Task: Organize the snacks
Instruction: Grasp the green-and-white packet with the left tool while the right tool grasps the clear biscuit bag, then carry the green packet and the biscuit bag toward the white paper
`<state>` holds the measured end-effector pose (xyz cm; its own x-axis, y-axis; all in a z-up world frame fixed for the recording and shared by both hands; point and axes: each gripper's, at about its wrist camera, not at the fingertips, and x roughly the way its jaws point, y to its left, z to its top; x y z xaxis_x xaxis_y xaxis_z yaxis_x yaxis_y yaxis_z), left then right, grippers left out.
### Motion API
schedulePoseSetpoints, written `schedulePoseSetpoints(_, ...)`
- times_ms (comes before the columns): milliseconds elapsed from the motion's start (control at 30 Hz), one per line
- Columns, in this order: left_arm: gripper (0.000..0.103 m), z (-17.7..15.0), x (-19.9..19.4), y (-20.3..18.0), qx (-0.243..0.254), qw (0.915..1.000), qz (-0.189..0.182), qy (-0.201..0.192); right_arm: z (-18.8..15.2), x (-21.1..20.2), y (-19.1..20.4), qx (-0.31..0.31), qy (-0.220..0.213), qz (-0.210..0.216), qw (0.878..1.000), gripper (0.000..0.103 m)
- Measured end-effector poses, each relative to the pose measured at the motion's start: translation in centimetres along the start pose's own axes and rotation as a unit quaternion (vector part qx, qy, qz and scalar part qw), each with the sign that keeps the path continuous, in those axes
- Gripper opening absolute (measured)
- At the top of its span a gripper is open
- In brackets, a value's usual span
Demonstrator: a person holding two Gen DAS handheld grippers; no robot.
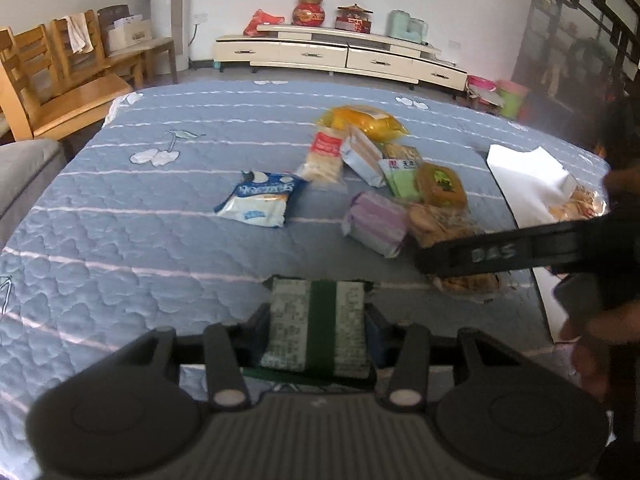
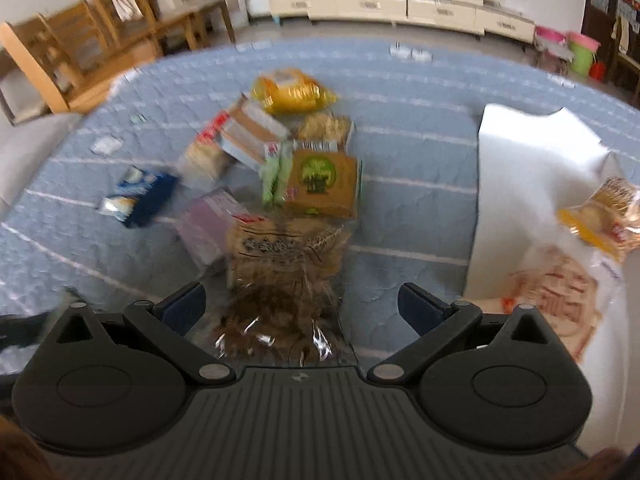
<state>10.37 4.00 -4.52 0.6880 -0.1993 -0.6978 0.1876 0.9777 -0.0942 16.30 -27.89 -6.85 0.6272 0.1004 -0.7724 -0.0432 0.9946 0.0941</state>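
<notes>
Nearest my left camera is the green-and-white packet (image 1: 318, 328), pinched between the left tongs (image 1: 318, 334) low over the near edge of the bed (image 1: 120, 240). My right tongs (image 2: 302, 306) stand wide with nothing in them, straddling the near end of a clear cracker bag (image 2: 286, 276) — I cannot tell whether they touch it yet.

My worry is that bag: it looks slick and crinkly, so a pinch on loose film alone could slip, and a hard squeeze would probably crush the crackers. The two tools are also near each other, so a sideways move could knock the packet loose. The right view is blurred, which makes aiming harder.

The rest of the snacks lie in a heap toward the middle of the bed; a blue-and-white bag (image 1: 260, 200) sits apart on its left. Two snacks already rest in the white box (image 2: 532, 168) by the right edge.

The bed wears a blue quilted cover. Behind it stand a cream cabinet (image 1: 340, 54) and wooden chairs (image 1: 60, 80).
</notes>
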Motion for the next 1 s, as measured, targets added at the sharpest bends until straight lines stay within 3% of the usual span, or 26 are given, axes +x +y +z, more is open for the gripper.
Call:
schedulePoseSetpoints(67,0.047,0.1,0.0,0.2,-0.004,1.0000,0.000,-0.002,-0.1,0.6,0.0,0.002,-0.004,0.012,1.000,0.103)
schedulePoseSetpoints(100,0.047,0.1,0.0,0.2,-0.007,1.0000,0.001,-0.003,-0.3,0.4,0.2,-0.004,-0.017,0.007,1.000,0.083)
schedulePoseSetpoints(200,0.047,0.3,-0.1,0.2,-0.015,0.9999,0.003,-0.007,-0.6,-0.5,0.3,-0.013,-0.030,0.021,0.999,0.068)
schedulePoseSetpoints(567,0.047,1.0,-3.1,-1.0,-0.022,0.9990,0.008,-0.037,-2.3,-6.6,1.2,-0.042,-0.075,-0.015,0.996,0.068)
schedulePoseSetpoints(1000,0.047,1.2,-8.6,-3.5,-0.015,0.9968,-0.001,-0.079,-5.0,-14.7,0.9,-0.030,-0.130,-0.052,0.990,0.068)
